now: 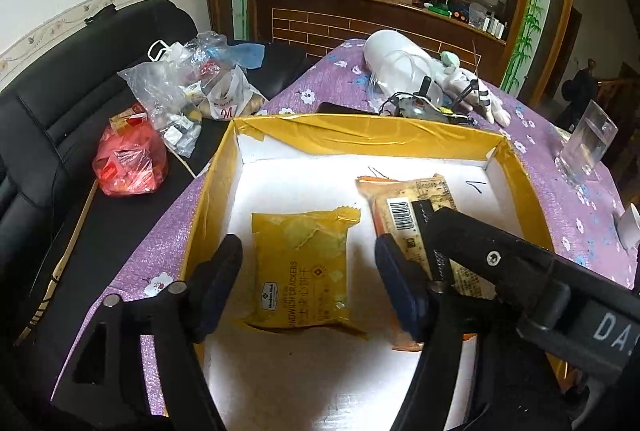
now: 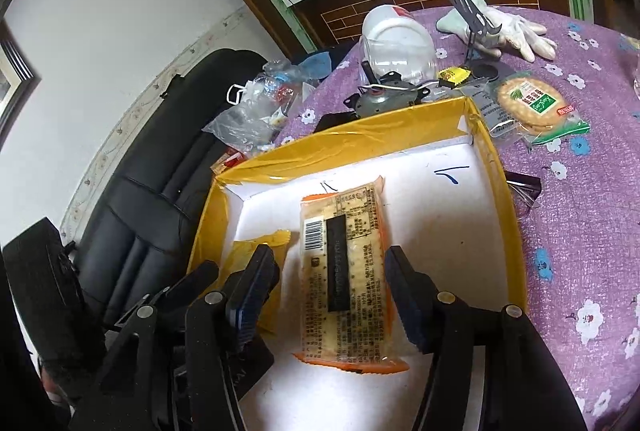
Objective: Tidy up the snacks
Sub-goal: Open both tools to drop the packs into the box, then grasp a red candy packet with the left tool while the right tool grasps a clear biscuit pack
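A shallow box with a yellow taped rim and a white floor sits on the purple flowered tablecloth. A yellow sandwich-cracker packet lies flat on the box floor. My left gripper stands open astride it, its pads clear of both sides. Beside it lies an orange-edged cracker packet, barcode side up. My right gripper straddles that packet, open, with a gap at the left pad. In the left wrist view the right gripper's black body covers part of the packet.
A round rice-cracker packet and a small yellow packet lie on the cloth right of the box. A motor, a white jar and a glove lie behind it. Plastic bags rest on the black sofa to the left.
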{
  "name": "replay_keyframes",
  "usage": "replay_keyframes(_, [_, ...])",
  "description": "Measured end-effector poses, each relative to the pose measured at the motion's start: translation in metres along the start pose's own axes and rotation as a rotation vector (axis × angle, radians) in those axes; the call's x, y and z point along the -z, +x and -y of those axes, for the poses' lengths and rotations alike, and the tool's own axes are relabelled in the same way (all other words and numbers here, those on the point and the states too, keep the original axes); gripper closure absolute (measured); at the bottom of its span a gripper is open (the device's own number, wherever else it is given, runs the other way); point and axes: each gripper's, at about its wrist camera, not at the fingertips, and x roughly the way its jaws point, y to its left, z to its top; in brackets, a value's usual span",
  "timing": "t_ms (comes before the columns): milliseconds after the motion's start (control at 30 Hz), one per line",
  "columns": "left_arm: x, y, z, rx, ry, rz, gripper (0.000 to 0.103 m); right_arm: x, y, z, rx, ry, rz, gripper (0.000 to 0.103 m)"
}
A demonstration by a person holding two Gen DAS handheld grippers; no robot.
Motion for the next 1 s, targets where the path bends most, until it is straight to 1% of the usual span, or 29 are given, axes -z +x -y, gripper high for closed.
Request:
replay_keyframes(167, [0.000, -0.002, 0.000, 0.009, -0.005, 0.008, 0.032, -0.003, -0.012, -0.004, 0.009, 0.004, 0.020, 0.039])
replay_keyframes(333, [0.000, -0.007, 0.000, 0.026, -0.011, 0.021, 0.032, -0.003, -0.025, -0.005, 0.032, -0.003, 0.029, 0.039])
replay_keyframes(367, [0.002, -0.008, 0.000, 0.032, -0.012, 0.025, 0.032, -0.002, -0.029, -0.005, 0.038, -0.003, 0.033, 0.038])
replay_keyframes(400, [0.002, -0.010, 0.001, 0.040, -0.010, 0.029, 0.032, -0.001, -0.032, -0.005, 0.042, -0.004, 0.033, 0.036])
replay_keyframes(533, [0.004, -0.016, 0.009, 0.066, 0.017, 0.047, 0.031, 0.007, -0.046, 0.000, 0.056, -0.001, 0.020, 0.035])
replay_keyframes(633, [0.006, -0.020, 0.015, 0.085, 0.036, 0.060, 0.031, 0.014, -0.064, 0.010, 0.049, 0.015, 0.019, 0.034])
replay_keyframes(700, [0.006, -0.022, 0.018, 0.095, 0.045, 0.067, 0.030, 0.018, -0.076, 0.018, 0.032, 0.029, 0.019, 0.034])
replay_keyframes(800, [0.006, -0.020, 0.017, 0.088, 0.045, 0.070, 0.030, 0.027, -0.100, 0.030, -0.013, 0.055, 0.036, 0.034])
replay_keyframes(900, [0.007, -0.018, 0.014, 0.116, 0.029, 0.058, 0.030, 0.036, -0.125, 0.040, 0.005, 0.043, 0.054, 0.034])
replay_keyframes(1000, [0.009, -0.016, 0.016, 0.145, 0.030, 0.045, 0.030, 0.048, -0.153, 0.061, 0.026, 0.043, 0.059, 0.034])
